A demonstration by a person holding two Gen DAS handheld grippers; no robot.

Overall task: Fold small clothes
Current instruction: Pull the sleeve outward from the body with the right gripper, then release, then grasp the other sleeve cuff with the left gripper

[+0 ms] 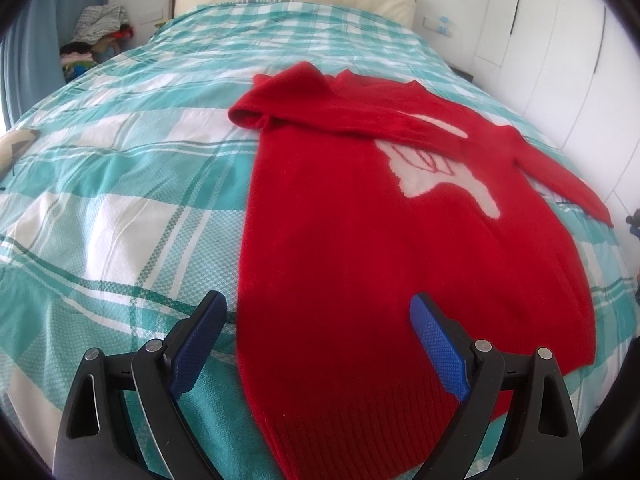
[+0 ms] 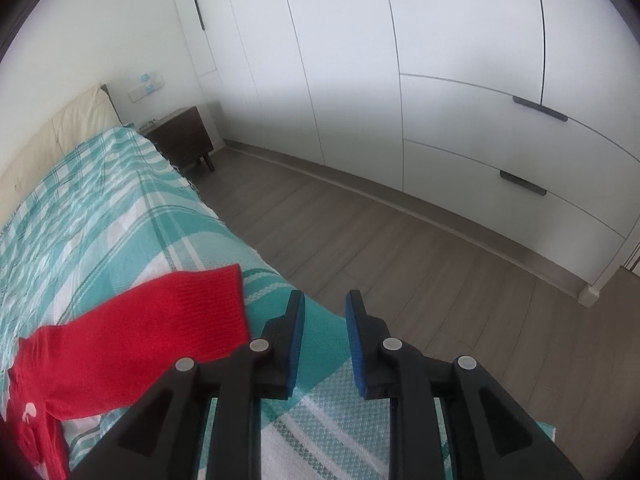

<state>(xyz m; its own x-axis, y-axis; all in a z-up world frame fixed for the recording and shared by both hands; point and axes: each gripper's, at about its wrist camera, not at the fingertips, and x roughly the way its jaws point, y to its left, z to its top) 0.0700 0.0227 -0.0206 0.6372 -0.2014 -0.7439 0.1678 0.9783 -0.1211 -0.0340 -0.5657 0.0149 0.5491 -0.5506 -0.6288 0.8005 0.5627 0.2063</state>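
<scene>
Hovering wide open and empty, the left tongs (image 1: 316, 344) straddle the red sweater's (image 1: 360, 240) hem at 6 o'clock on the bed (image 1: 120, 184), probably readying a grab. The right tongs (image 2: 325, 340), narrowly parted and empty, sit beside the sleeve (image 2: 160, 328) at 9 o'clock.

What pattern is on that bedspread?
Teal-and-white plaid bedspread, clearest in the left wrist view.

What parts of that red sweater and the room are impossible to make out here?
- Left wrist view: the red sweater's hem is cut off by the lower edge and the left gripper.
- Its white design is partly covered by the folded sleeve.
- The clothes pile is too small.
- Right wrist view: only a sleeve cuff shows clearly.
</scene>
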